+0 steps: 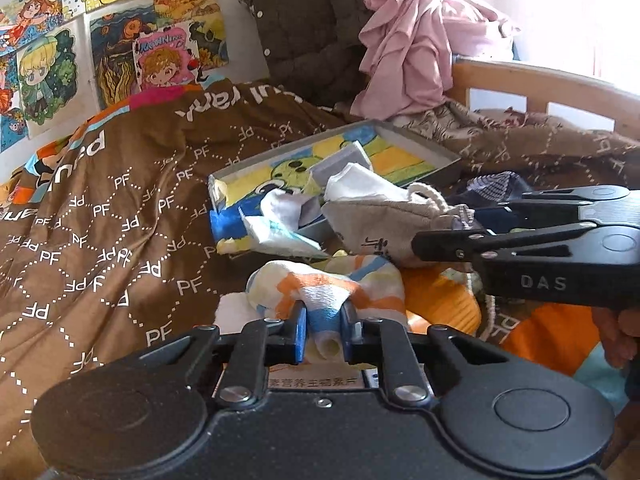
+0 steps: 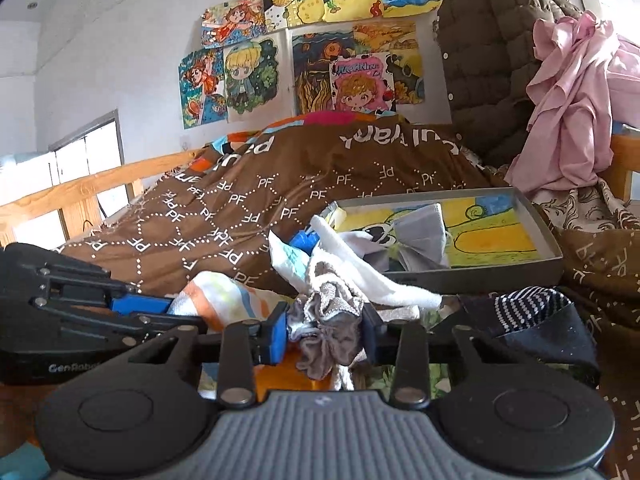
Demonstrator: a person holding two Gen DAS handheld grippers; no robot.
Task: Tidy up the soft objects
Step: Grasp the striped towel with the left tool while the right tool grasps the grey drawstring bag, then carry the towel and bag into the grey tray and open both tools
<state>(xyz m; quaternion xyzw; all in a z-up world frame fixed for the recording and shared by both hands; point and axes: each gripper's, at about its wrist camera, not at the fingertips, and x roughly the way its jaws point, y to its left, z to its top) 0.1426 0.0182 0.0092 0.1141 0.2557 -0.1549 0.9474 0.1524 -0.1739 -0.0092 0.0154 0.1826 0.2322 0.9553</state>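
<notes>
My left gripper [image 1: 323, 320] is shut on a roll of white cloth with orange, blue and yellow stripes [image 1: 332, 284], low over the bed. To its right, my right gripper [image 1: 452, 232] pinches the gathered neck of a beige drawstring pouch [image 1: 376, 220]. In the right wrist view the right gripper [image 2: 324, 332] grips that bunched pouch neck [image 2: 328, 320], with the left gripper [image 2: 172, 310] and the striped cloth [image 2: 224, 300] just to the left. Behind them lies a shallow grey box [image 1: 444, 152] [image 2: 540, 232] holding a grey folded cloth [image 2: 420, 232]; a white cloth [image 2: 360, 268] spills over its edge.
A brown quilt [image 1: 120, 200] printed with "PF" covers the bed. A dark dotted sock [image 2: 528, 304] lies right of the pouch. A brown padded jacket [image 1: 312, 32] and a pink garment [image 1: 404, 52] hang at the wooden bed rail [image 1: 540, 80]. Drawings cover the wall [image 2: 260, 68].
</notes>
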